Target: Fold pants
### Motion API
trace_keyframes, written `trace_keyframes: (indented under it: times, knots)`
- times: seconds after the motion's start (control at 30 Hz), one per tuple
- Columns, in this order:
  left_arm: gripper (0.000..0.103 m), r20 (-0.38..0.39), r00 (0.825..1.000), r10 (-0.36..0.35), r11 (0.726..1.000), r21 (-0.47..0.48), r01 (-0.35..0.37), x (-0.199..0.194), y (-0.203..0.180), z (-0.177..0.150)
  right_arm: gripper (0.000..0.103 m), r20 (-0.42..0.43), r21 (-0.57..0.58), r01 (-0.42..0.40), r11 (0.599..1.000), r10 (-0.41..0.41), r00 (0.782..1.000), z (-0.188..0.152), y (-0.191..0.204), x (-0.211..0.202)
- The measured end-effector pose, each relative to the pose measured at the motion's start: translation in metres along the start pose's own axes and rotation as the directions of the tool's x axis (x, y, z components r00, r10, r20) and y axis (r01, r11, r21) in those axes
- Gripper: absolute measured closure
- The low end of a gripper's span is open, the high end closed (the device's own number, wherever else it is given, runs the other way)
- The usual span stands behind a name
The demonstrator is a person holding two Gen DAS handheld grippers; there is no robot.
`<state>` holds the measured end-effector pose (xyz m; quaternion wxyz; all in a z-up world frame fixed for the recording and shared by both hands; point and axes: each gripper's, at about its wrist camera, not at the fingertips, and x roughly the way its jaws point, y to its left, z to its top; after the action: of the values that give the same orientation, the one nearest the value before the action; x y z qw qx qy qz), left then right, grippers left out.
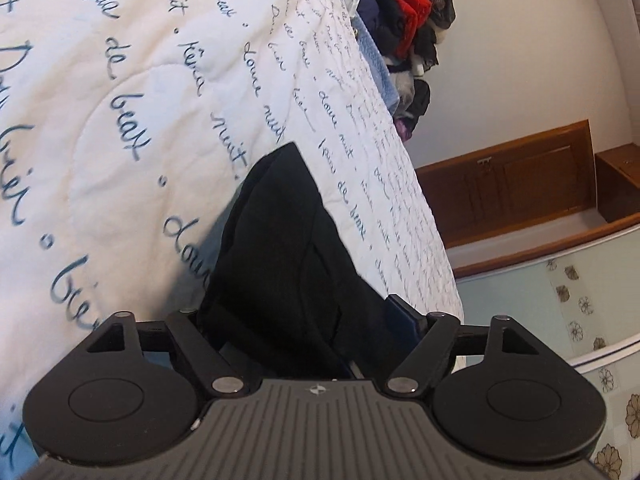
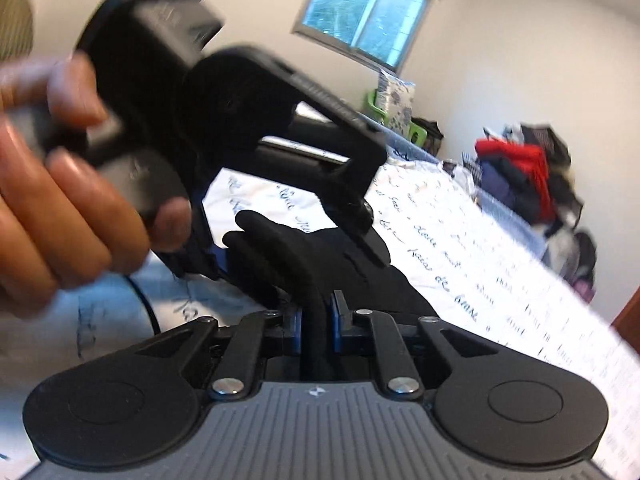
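Observation:
The black pants [image 1: 288,248] lie bunched on the white quilt [image 1: 120,80] with blue script. In the left wrist view my left gripper [image 1: 308,332] is spread wide, with the black fabric filling the space between its fingers; one blue pad [image 1: 404,316] shows at the right. In the right wrist view my right gripper [image 2: 316,316] is shut on a fold of the black pants [image 2: 320,256]. The other hand-held gripper [image 2: 224,120], gripped by a hand [image 2: 60,200], hovers blurred right above the pants.
A heap of mixed clothes [image 1: 404,20] lies at the far end of the bed, also in the right wrist view [image 2: 524,176]. A wooden cabinet [image 1: 516,180] and flowered wall panel [image 1: 592,320] are beside the bed. A window [image 2: 372,8] is behind.

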<state>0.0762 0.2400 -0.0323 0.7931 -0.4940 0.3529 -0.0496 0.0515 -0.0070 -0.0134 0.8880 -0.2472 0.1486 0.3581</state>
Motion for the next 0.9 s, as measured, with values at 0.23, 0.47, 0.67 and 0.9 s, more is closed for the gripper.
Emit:
trace_keyframes:
  times: [0.23, 0.47, 0.67, 0.9]
  knots:
    - [0.040, 0.006, 0.999, 0.041, 0.999, -0.014, -0.041, 0.018, 0.002, 0.010, 0.089, 0.004, 0.151, -0.244, 0.958, 0.246, 0.969, 0.006, -0.037, -0.023]
    - [0.062, 0.034, 0.993, 0.111, 0.991, 0.064, -0.113, 0.020, -0.003, 0.005, 0.089, -0.071, 0.371, -0.104, 0.923, 0.140, 0.988, -0.001, -0.095, 0.005]
    - [0.068, 0.109, 0.979, 0.173, 0.958, 0.213, -0.193, 0.016, -0.026, -0.009, 0.089, -0.131, 0.379, -0.080, 0.922, 0.139, 0.982, -0.009, -0.097, 0.022]
    - [0.072, 0.247, 0.949, 0.198, 0.884, 0.373, -0.281, 0.005, -0.067, -0.042, 0.089, -0.068, 0.486, -0.133, 0.864, 0.189, 0.980, -0.008, -0.107, 0.017]
